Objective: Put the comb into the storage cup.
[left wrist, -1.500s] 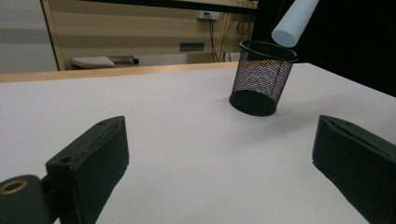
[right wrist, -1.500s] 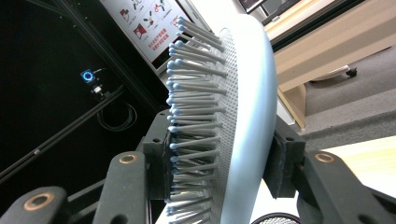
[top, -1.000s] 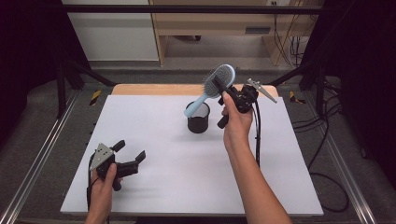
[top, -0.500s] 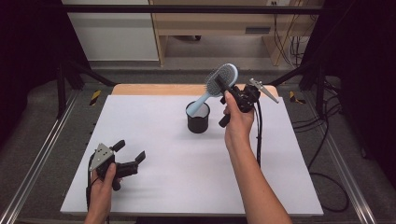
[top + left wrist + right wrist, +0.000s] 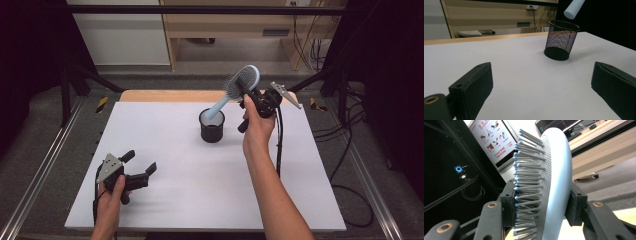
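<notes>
A light blue hairbrush [image 5: 239, 85] hangs tilted above the table, its handle end just over the rim of a black mesh cup [image 5: 212, 126]. My right gripper [image 5: 248, 92] is shut on the brush head; in the right gripper view the pads clamp the bristled head [image 5: 549, 190] from both sides. My left gripper [image 5: 139, 165] lies low at the front left of the white table [image 5: 175, 190], open with nothing between its fingers. In the left gripper view the mesh cup [image 5: 561, 40] stands ahead, and the brush handle tip [image 5: 573, 8] hovers above its rim.
A wooden strip [image 5: 170, 95] runs along the table's far edge. Metal rails [image 5: 35, 190] flank the table left and right. Cables [image 5: 350, 165] trail on the floor at the right. A cabinet [image 5: 225, 25] stands beyond the table.
The right hand has shifted slightly with the brush, the brush head tilting a little higher. The left gripper has stayed put.
</notes>
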### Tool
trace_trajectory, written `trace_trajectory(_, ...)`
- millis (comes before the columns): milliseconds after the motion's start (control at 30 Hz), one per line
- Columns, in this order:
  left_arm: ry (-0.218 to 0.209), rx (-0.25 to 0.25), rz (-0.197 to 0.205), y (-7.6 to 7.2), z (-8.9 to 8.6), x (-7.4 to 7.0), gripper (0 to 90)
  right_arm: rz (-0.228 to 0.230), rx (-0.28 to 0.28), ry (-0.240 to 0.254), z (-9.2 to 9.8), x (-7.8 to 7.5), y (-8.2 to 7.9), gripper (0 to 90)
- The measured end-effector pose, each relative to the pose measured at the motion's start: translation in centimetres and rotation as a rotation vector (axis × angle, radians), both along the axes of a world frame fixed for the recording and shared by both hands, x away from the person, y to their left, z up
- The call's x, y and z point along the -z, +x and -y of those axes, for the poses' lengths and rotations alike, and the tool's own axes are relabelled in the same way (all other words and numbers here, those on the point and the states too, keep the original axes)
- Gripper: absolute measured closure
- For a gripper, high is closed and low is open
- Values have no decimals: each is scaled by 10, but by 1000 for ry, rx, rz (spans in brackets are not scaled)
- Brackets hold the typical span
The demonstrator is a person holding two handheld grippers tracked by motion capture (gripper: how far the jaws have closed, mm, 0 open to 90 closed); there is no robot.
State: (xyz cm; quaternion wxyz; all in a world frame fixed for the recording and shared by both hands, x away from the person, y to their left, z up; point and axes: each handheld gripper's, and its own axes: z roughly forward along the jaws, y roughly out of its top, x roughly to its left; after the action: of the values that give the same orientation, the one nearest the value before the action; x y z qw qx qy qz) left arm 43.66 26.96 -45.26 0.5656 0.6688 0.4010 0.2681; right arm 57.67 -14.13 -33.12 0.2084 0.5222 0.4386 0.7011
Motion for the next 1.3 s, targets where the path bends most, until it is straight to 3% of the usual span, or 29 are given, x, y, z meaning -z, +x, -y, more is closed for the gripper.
trace_trajectory(167,0,-1,1,-1,1,0,41,-5,16,-9,0,3,3,523)
trace_trajectory(267,-2,-2,6,-1,1,0,41,11,59,-64,-3,2,0,524)
trace_trajectory(567,13,-1,5,-1,1,0,41,-13,28,-85,-11,9,6,522)
trace_trajectory(800,-1,-5,11,-1,0,-1,41,-38,27,-118,-19,19,9,520)
trace_trajectory(1300,6,-16,23,-2,-3,-2,41,-71,19,-121,-29,34,15,519)
